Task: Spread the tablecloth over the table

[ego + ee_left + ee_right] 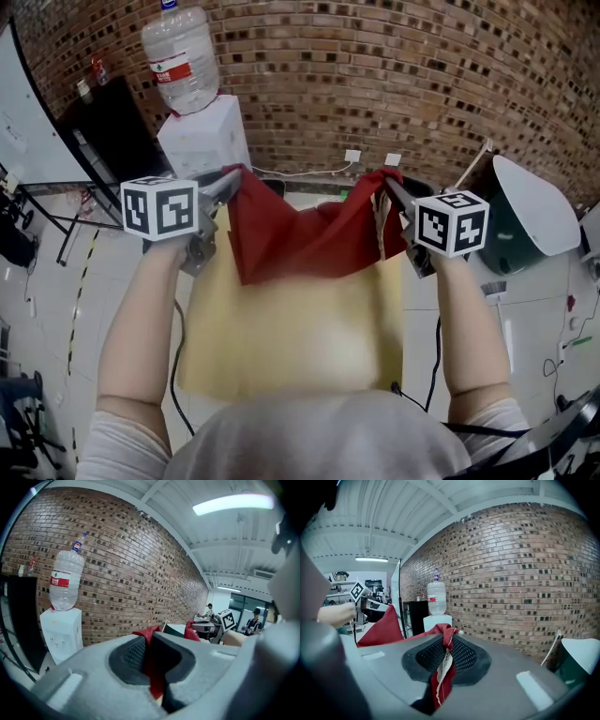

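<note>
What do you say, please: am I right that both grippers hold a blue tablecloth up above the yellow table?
Not quite: the head view shows the tablecloth is red, not blue. The left gripper and the right gripper do hold it up above the yellow table.

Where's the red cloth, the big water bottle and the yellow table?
red cloth (300, 239): head view, its hanging middle.
water bottle (183, 56): head view, its clear body.
yellow table (291, 342): head view, its bare top.
</note>
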A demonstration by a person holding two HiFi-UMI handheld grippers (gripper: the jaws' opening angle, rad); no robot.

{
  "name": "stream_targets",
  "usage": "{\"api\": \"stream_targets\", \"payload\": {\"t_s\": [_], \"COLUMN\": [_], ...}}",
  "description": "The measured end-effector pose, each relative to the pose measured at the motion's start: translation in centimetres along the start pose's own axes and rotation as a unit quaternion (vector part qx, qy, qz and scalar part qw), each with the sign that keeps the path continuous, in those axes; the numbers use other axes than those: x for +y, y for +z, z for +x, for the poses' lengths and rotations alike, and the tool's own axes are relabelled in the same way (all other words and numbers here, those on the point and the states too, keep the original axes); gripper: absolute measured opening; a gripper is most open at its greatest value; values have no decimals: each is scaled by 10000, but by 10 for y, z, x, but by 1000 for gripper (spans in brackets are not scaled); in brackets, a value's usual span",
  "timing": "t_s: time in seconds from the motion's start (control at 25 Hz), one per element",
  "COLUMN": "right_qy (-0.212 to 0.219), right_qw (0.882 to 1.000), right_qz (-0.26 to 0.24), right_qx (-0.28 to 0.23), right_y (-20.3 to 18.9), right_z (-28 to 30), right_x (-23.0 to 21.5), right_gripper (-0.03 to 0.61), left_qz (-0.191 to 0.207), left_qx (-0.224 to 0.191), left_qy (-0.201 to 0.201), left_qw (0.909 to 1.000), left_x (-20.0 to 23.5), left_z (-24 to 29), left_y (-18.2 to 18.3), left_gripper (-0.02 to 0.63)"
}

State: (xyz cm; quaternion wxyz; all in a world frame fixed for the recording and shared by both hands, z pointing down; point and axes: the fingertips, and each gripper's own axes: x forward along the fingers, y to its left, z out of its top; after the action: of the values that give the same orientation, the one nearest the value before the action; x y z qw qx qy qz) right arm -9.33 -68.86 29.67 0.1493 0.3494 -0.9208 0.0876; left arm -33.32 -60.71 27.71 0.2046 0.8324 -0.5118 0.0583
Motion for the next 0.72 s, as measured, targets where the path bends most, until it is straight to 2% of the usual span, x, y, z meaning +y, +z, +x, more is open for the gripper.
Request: {"api": "stream_targets", "payload": {"t_s": [0.32,0.48,0.72], "right_qy": [-694,-1047,-1552], "right_qw": [9974,9945,9879], "right_qz": [-72,-32,-9], "right_qx": [-161,-93,3], "right_y": [53,61,69], "right_z": [47,67,93], "right_x": [-61,-95,-142], "right_gripper": [28,27,27], "left_qz": [507,721,820], "left_qx": [11,89,171], "left_qy": [415,541,876], "left_qw": [9979,9959,9926], "left_x": [84,113,157], "left_z": [56,85,124], "left_y": [66,82,98], "left_gripper": [6,6,6]}}
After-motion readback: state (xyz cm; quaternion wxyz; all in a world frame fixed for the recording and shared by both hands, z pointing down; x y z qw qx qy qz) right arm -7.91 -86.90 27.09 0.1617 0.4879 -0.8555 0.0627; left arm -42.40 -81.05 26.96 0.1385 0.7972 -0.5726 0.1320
